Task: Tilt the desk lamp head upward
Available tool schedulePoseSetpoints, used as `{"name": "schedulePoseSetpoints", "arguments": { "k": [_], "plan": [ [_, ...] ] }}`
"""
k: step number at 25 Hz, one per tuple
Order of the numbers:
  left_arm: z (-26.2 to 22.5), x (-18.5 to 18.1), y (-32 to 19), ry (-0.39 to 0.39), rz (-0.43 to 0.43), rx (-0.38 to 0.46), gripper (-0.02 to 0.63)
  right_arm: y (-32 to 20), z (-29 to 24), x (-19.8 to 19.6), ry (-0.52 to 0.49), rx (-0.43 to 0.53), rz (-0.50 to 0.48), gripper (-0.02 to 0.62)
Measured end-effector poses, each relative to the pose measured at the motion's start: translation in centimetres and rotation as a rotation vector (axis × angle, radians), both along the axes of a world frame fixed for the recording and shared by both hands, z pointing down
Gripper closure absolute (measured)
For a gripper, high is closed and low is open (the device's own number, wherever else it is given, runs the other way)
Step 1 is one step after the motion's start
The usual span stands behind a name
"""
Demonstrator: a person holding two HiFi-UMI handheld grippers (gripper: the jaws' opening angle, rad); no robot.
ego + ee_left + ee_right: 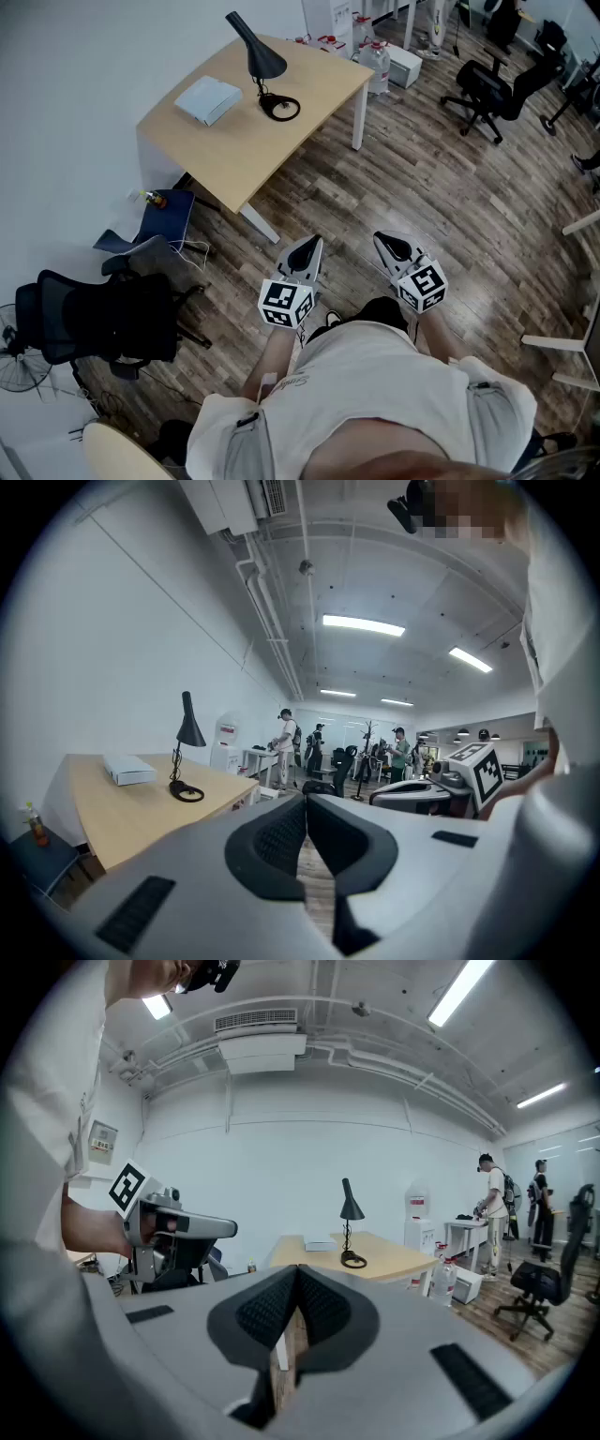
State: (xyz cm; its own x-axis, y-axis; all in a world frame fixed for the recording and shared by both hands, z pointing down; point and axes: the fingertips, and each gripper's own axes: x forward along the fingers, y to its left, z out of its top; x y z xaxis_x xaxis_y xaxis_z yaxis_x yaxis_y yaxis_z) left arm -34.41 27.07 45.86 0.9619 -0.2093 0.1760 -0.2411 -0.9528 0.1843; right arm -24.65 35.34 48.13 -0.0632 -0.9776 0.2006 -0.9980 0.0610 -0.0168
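Well ahead of both pairs of fingertips, on the wooden desk [246, 155] beside a white box [208, 99], stands the desk lamp [258, 56], out of reach. The left gripper [310, 248] and right gripper [384, 244] each have their fingers pressed together on nothing. The approach comes first: step close, part one pair around the lamp head, steady the ring base [279, 107] with the other, and probably lift slowly so the light lamp does not slide.

On the far desk lamp [263, 59] we find the head hinge too small to tell; the near-left fan [15, 364] is cut off by the edge.
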Motion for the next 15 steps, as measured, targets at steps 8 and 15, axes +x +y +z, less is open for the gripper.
{"name": "schedulePoseSetpoints", "arguments": {
  "k": [8, 15],
  "plan": [
    [0.8, -1.6, -1.8, -0.015, 0.037, -0.018, 0.589, -2.2, -0.1, -1.9, 0.000, 0.001, 0.019, 0.600],
    [2.4, -0.3, -2.4, -0.015, 0.051, -0.064, 0.589, -1.8, -0.1, -0.4, 0.021, -0.002, 0.064, 0.600]
  ]
}}
